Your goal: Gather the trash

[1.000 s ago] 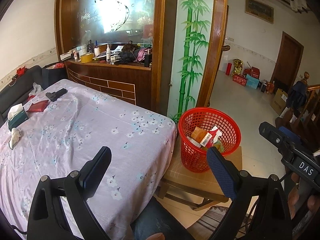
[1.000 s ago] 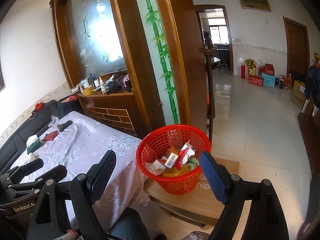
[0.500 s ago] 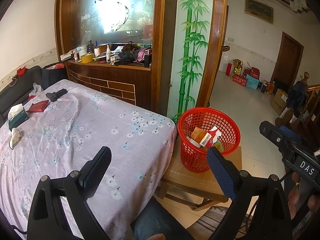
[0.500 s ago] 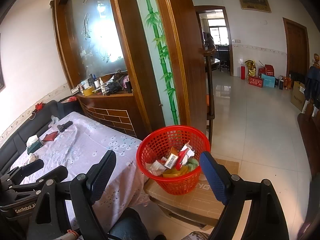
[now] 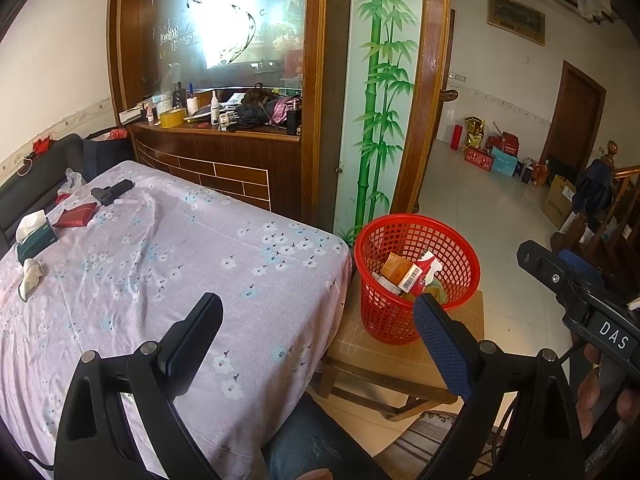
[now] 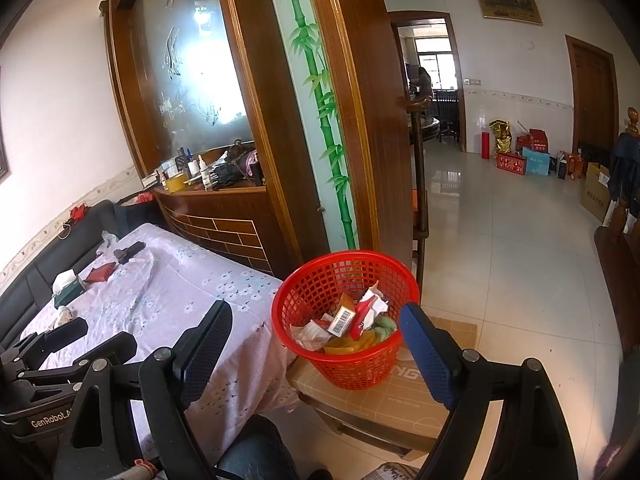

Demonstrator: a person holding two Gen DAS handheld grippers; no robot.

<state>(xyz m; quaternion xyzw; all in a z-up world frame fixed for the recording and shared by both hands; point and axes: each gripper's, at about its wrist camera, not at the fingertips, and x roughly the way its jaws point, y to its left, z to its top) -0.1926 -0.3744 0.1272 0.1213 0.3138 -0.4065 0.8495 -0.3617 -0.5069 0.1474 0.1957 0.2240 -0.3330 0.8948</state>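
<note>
A red mesh basket (image 5: 416, 276) (image 6: 346, 320) stands on a cardboard-topped wooden stool (image 5: 404, 360) beside the table. It holds several wrappers and small boxes. My left gripper (image 5: 316, 312) is open and empty, above the table's near corner. My right gripper (image 6: 316, 320) is open and empty, just in front of the basket. A crumpled white tissue (image 5: 30, 278) lies at the table's left edge, and it also shows in the right wrist view (image 6: 64, 314).
The table has a floral lilac cloth (image 5: 160, 264). At its far left lie a green tissue pack (image 5: 34, 236), a red packet (image 5: 76, 216) and a black object (image 5: 110, 192). A wooden cabinet with clutter (image 5: 224, 120) stands behind. Tiled floor (image 6: 500, 248) stretches right.
</note>
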